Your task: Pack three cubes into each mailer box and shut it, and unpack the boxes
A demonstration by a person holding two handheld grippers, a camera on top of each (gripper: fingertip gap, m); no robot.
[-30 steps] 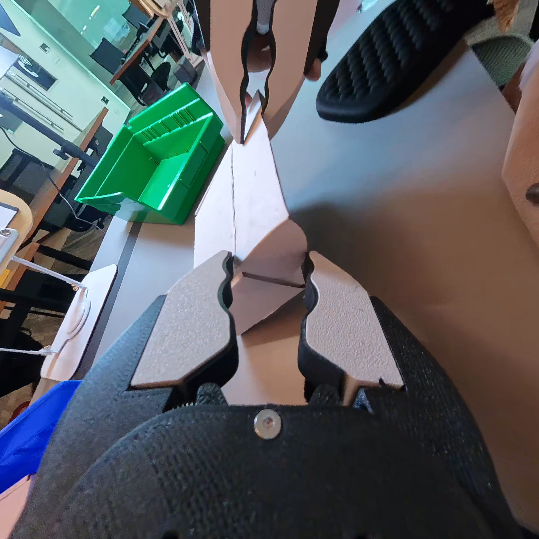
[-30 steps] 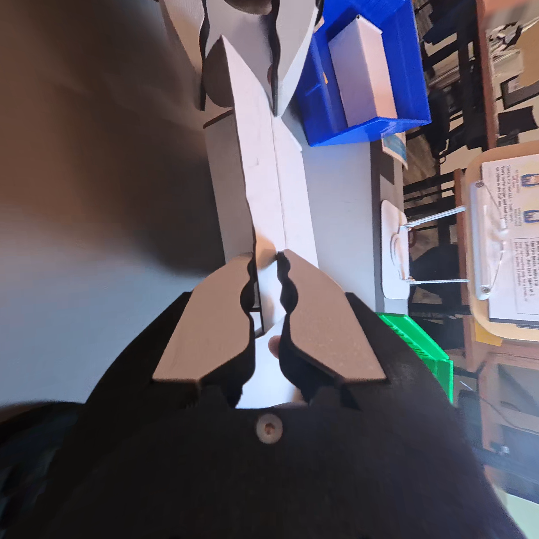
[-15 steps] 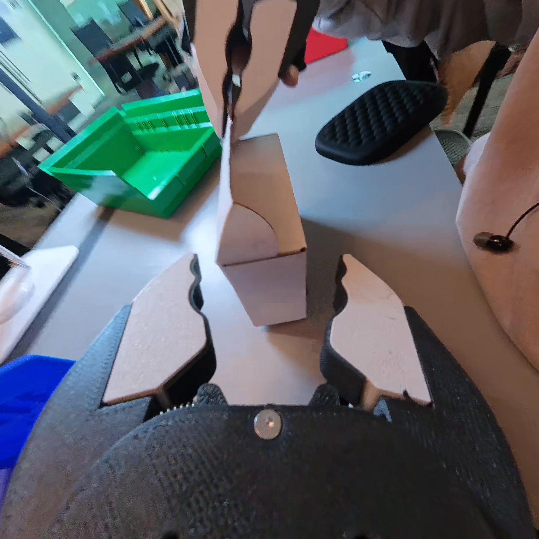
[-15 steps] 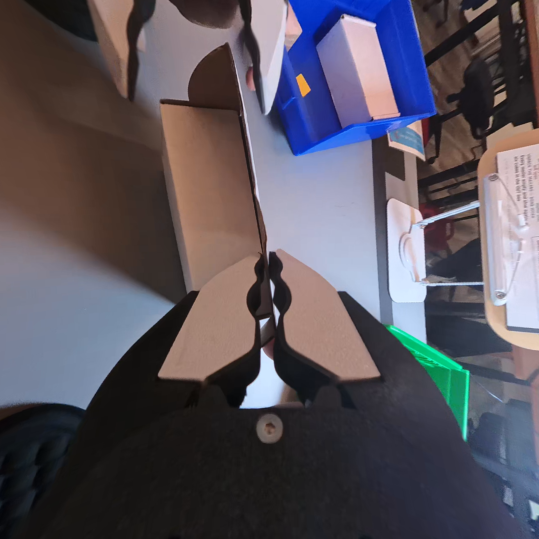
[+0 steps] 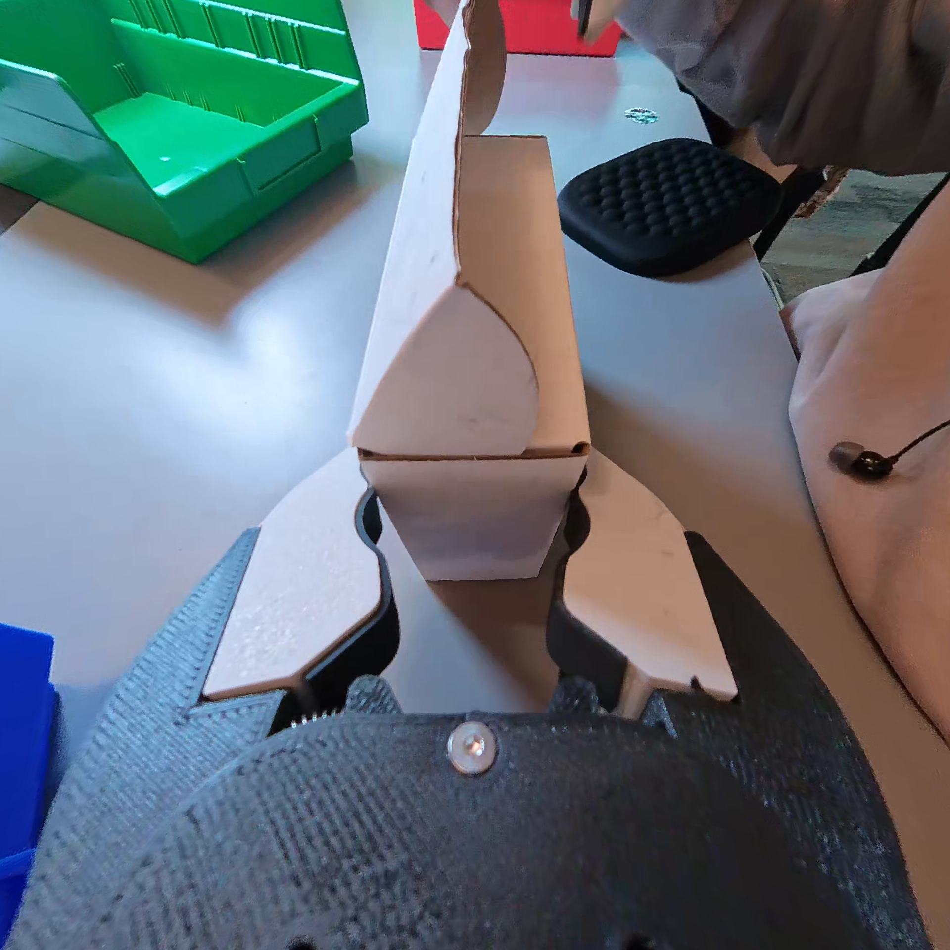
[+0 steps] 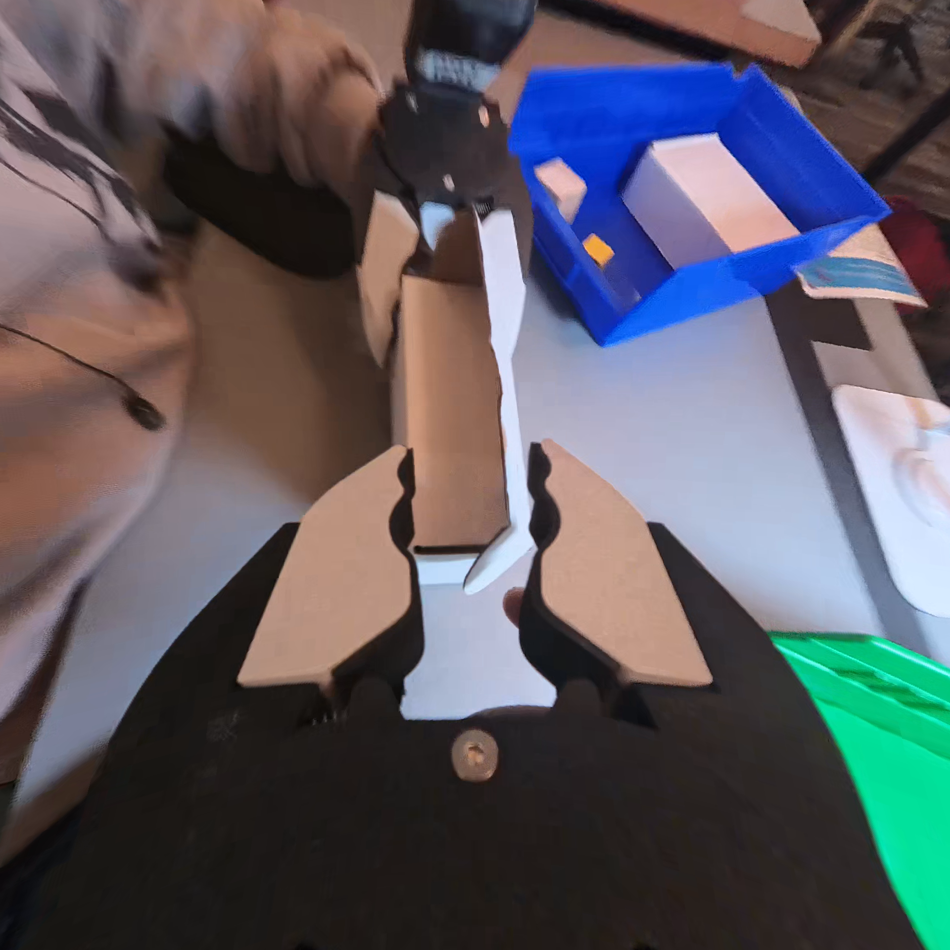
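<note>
A brown cardboard mailer box (image 5: 478,519) stands on the grey table with its lid (image 5: 426,231) raised upright. My left gripper (image 5: 473,493) is shut on the near end of the box, one finger against each side. In the right wrist view the box (image 6: 452,411) is open; no cube shows inside. My right gripper (image 6: 470,462) is open at the other end, and the lid's edge (image 6: 511,411) stands between its jaws, close to the right finger. The left gripper (image 6: 442,247) shows at the far end. A tan cube (image 6: 560,187) and an orange cube (image 6: 599,252) lie in the blue bin (image 6: 833,236).
A shut white mailer box (image 6: 709,200) lies in the blue bin. A green bin (image 5: 180,128) stands at the far left, a red bin (image 5: 514,25) behind it. A black wrist pad (image 5: 668,205) lies to the right. A person's arm (image 5: 874,411) borders the right side. A white stand base (image 6: 899,488) stands at the table edge.
My left gripper let go of the lid flap, opened wide, then closed on the box's near end. My right gripper, shut on the lid's edge, has opened. The lid now stands upright.
</note>
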